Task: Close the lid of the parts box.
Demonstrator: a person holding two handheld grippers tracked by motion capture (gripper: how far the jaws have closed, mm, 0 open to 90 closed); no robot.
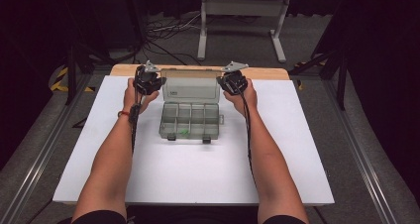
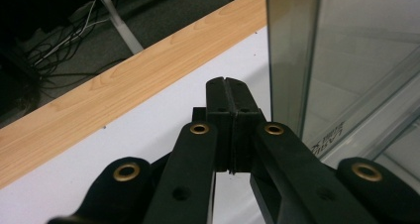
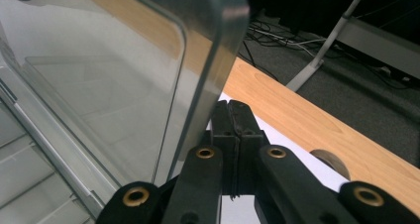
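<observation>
**Both tongs clenched at the sides of the raised lid**

Forearms come in from the bottom edge of the high view, one on each side of the white table top (image 1: 198, 174), and I follow them forward to the hands. Between the hands sits a clear plastic box (image 1: 190, 120) with small compartments, its two latches facing me; a small green thing (image 1: 182, 132) lies in one of the near compartments. Its lid (image 1: 190, 85) stands up at the back, roughly upright.

On my left, the left gripper (image 1: 157, 80) is at the lid's left edge. In the left gripper view the two black jaws are pressed flat together with nothing between them, and the lid's edge (image 2: 289, 55) rises just beside them on the right; whether they touch it I cannot tell.

On my right, the right gripper (image 1: 224, 80) is at the lid's right edge. In the right gripper view its jaws are likewise clenched on nothing, with the lid's rounded corner (image 3: 218, 60) leaning over them from the left, close enough that it may be touching.

Beyond the lid runs the table's wooden strip (image 1: 267, 73), then grey floor with cables (image 1: 168, 30) and a white stand (image 1: 242, 16).
</observation>
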